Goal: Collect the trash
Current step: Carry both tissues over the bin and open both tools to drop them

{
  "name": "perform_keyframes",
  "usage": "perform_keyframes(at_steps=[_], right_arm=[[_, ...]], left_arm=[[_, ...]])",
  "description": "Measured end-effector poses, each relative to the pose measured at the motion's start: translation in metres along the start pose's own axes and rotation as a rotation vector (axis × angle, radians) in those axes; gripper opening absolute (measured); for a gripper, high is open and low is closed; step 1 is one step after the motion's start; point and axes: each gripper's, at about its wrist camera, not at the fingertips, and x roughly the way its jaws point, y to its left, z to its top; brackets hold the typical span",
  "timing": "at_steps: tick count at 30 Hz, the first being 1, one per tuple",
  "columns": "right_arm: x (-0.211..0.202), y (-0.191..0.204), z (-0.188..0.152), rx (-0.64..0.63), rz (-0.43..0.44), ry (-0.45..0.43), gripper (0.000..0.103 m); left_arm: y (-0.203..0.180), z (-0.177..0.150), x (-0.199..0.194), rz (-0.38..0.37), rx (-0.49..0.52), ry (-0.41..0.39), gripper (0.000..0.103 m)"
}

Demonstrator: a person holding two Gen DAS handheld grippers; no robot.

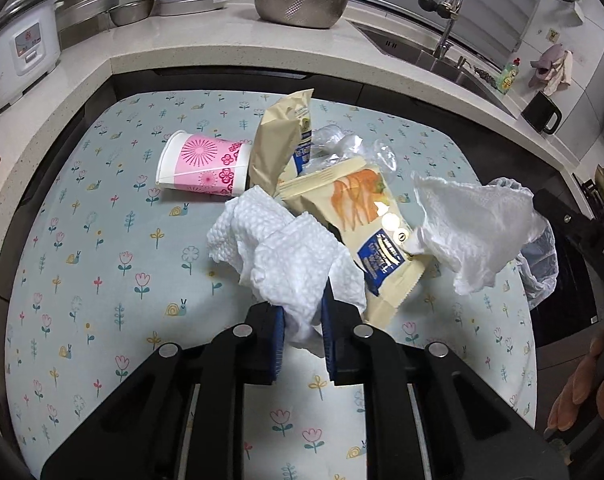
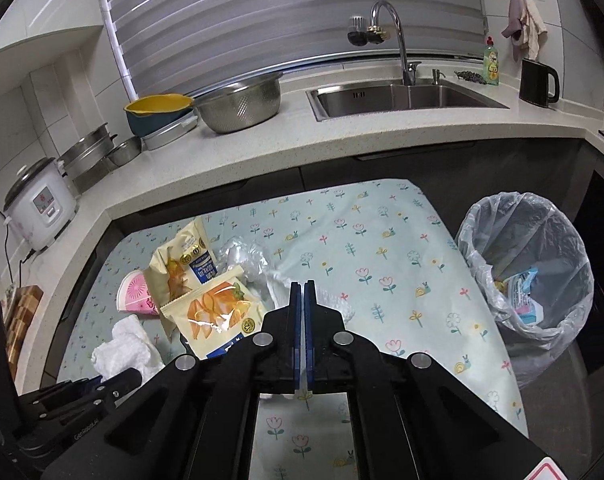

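Now each hand-held gripper is clamped on a crumpled paper towel: the left hand-held gripper (image 1: 302, 312) pinches one wad (image 1: 277, 256), the right hand-held gripper (image 2: 304, 300) another (image 1: 470, 224), both clear of the desk (image 2: 382, 240). Carry them over the lined bin (image 2: 530, 264) before releasing, keeping loose corners inside its rim.

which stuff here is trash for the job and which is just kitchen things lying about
Part of the job:
crumpled white paper towel in the left gripper
second white tissue
pink paper cup
two cream snack bags
clear plastic wrap
lined trash bin

Just lying about:
steel colander
white rice cooker
black kettle
green dish soap bottle
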Motion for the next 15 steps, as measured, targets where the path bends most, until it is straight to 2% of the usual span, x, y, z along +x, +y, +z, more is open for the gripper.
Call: perform_keyframes(at_steps=[8,15], right_arm=[[-0.042,-0.026,0.020,0.013,-0.034,-0.082,0.002],[-0.065,-0.063,0.029,0.038,-0.073,-0.124,0.002]], left_arm=[[-0.035,-0.001,-0.016,-0.038,0.057,-0.022,0.015],[-0.084,0.003,-0.018,-0.077,0.139,-0.026,0.015]])
